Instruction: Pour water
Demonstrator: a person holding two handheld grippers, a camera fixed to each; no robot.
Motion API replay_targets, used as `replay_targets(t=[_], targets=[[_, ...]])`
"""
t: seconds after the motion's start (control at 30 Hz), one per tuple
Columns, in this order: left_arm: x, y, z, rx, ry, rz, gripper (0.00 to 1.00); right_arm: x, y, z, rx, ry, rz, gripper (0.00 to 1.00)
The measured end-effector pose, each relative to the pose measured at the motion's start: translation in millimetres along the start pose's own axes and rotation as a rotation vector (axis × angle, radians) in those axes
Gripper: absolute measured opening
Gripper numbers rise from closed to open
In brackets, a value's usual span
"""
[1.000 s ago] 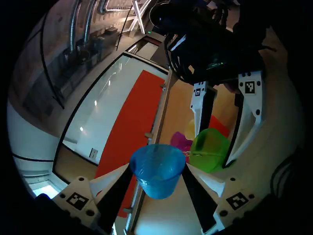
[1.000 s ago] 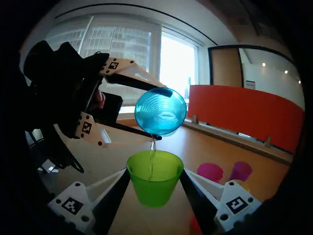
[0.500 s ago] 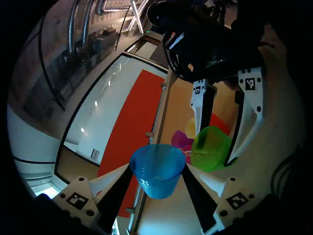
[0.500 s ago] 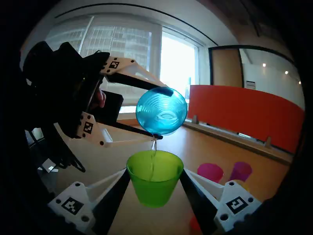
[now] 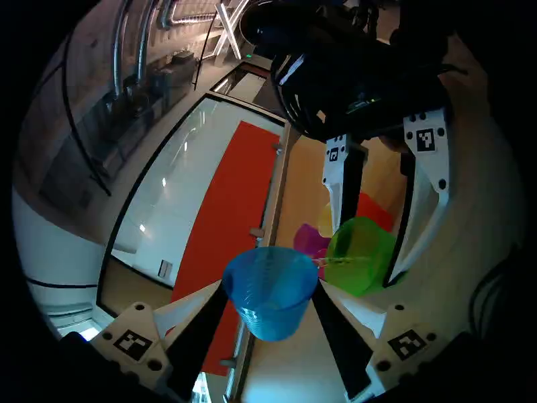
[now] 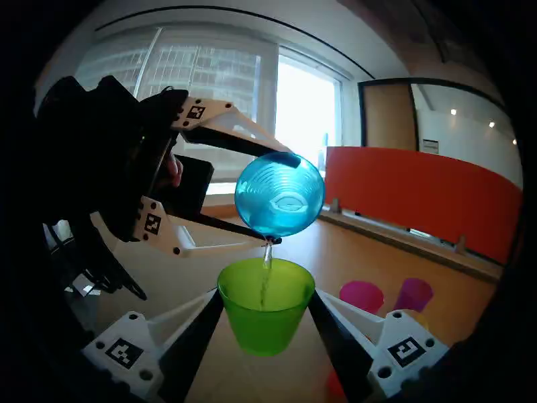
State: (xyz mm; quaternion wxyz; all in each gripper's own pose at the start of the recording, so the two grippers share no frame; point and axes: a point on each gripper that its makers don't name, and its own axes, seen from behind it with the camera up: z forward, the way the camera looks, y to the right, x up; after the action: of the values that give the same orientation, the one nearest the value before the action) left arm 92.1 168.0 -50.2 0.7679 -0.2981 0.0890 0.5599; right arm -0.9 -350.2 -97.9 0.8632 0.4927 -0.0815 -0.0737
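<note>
My left gripper (image 5: 270, 305) is shut on a blue cup (image 5: 270, 291), tipped on its side. In the right gripper view that blue cup (image 6: 279, 195) hangs above a green cup (image 6: 266, 305), and a thin stream of water (image 6: 266, 265) runs from its lip into the green one. My right gripper (image 6: 266, 316) is shut on the green cup, which stands upright. In the left gripper view the green cup (image 5: 359, 255) sits between the other gripper's white fingers (image 5: 427, 191), just right of the blue cup.
A magenta cup (image 6: 360, 295) and a purple cup (image 6: 413, 293) stand on the wooden table (image 6: 349, 258) at the right. An orange partition (image 6: 429, 195) runs behind the table. Bright windows (image 6: 201, 94) lie beyond. A hand (image 6: 176, 169) holds the left gripper.
The blue cup has drifted slightly right and tipped a little further over the green cup. Water keeps streaming down. The green cup has stayed put.
</note>
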Motion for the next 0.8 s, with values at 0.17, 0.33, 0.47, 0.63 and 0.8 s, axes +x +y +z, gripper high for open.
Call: replay_targets(t=[0.17, 0.33, 0.47, 0.63, 0.8], targets=[[-1.2, -0.9, -0.1, 0.006, -0.002, 0.005, 0.86, -0.5, 0.2, -0.2, -0.001, 0.0, 0.0, 0.91], [-0.5, -0.9, 0.4, 0.007, -0.001, 0.011, 0.86, -0.7, 0.6, 0.0, -0.002, -0.001, 0.0, 0.91], [0.0, -1.4, 1.5, 0.008, 0.001, 0.02, 0.86, -0.9, 0.9, 0.0, -0.002, 0.0, 0.0, 0.91], [1.8, -1.0, 2.5, 0.011, 0.006, 0.032, 0.86, -0.4, 2.0, -1.0, -0.005, 0.001, -0.001, 0.91], [3.6, -0.1, 2.0, 0.01, 0.009, 0.035, 0.86, 0.0, 2.6, -1.7, -0.007, 0.001, -0.002, 0.91]])
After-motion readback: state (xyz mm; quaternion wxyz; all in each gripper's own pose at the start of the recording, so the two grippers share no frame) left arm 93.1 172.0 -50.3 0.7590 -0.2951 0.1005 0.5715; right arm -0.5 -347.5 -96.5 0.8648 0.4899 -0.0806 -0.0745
